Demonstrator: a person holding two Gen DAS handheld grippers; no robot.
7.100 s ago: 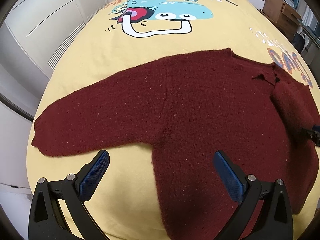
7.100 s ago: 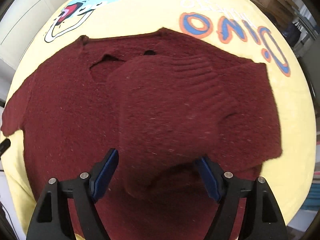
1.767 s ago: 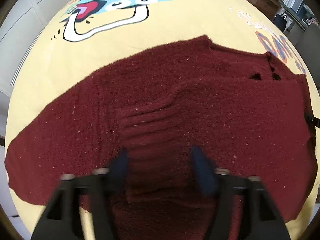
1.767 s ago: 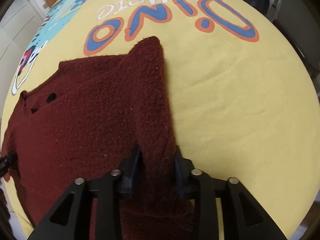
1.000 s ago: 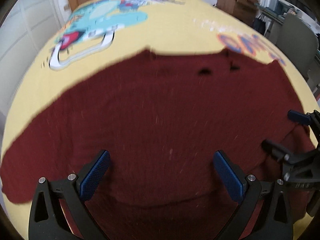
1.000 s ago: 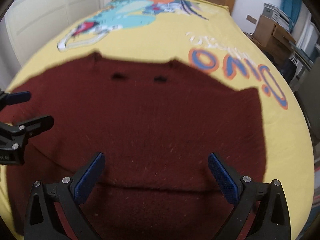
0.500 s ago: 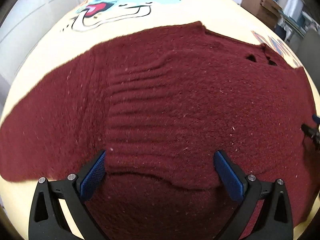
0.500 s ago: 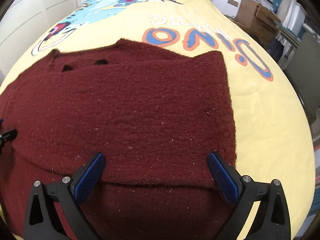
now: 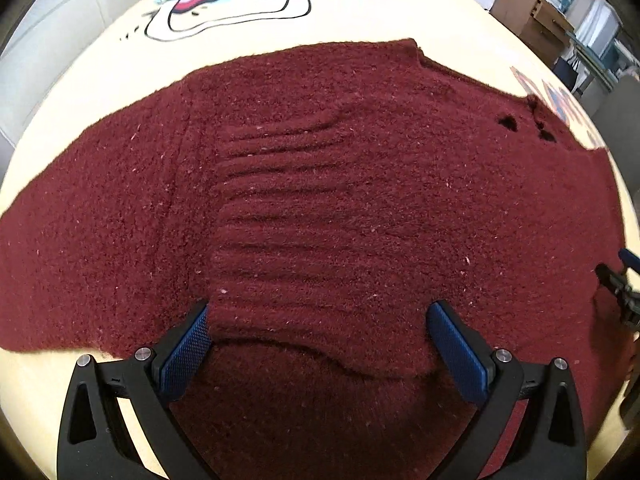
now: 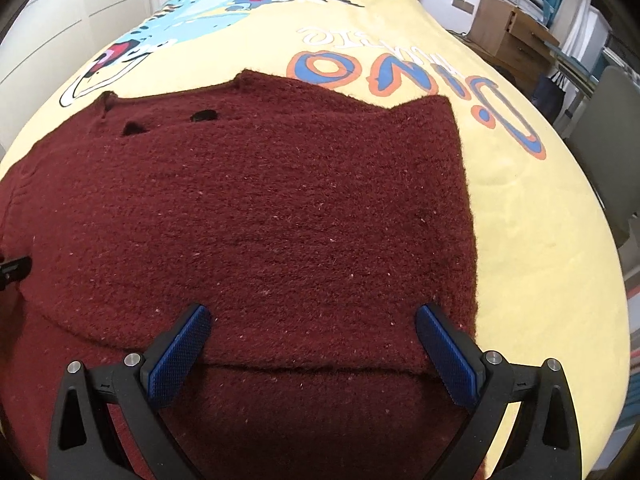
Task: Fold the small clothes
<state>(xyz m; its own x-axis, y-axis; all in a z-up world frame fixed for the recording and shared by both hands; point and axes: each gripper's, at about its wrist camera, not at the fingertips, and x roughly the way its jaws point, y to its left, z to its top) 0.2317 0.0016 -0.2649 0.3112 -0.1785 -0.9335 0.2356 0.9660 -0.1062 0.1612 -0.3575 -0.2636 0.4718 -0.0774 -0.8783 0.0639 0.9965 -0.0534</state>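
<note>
- Left gripper point(image 9: 318, 338) stands wide open just above the sweater point(image 9: 320, 200), its blue pads point(image 9: 184, 346) either side of the ribbed cuff point(image 9: 280, 208) of the folded-in sleeve; I hold nothing with it, so the cuff lies flat where it rests
- Right gripper point(image 10: 312, 340) is likewise spread wide and empty, pads point(image 10: 444, 354) over the lower edge of the same folded sleeve, near the sweater's right side
- Sweater lies flat on the bed point(image 10: 520, 184), on the yellow dinosaur cover, collar point(image 10: 168, 122) away from me and hem towards me; spread like this, each fold has a firm, even base
- Right sleeve is laid straight across the chest, its lower edge a neat line in the right view; I judge that fold done, which is why both grippers are off the cloth
- Left sleeve point(image 9: 80, 216) is spread out sideways towards the bed's edge, so by my reckoning it is the next part to bring in
- For that I would have the left gripper take the far cuff, which runs out of view at the frame's edge, and carry it over the chest
- Wool is thick and fuzzy, so it should hold a crease poorly and grip itself; a dragged sleeve could pull the first fold askew, so lifting seems safer
- Each gripper's tip shows at the edge of the other's view, so they sit near one another over the sweater
</note>
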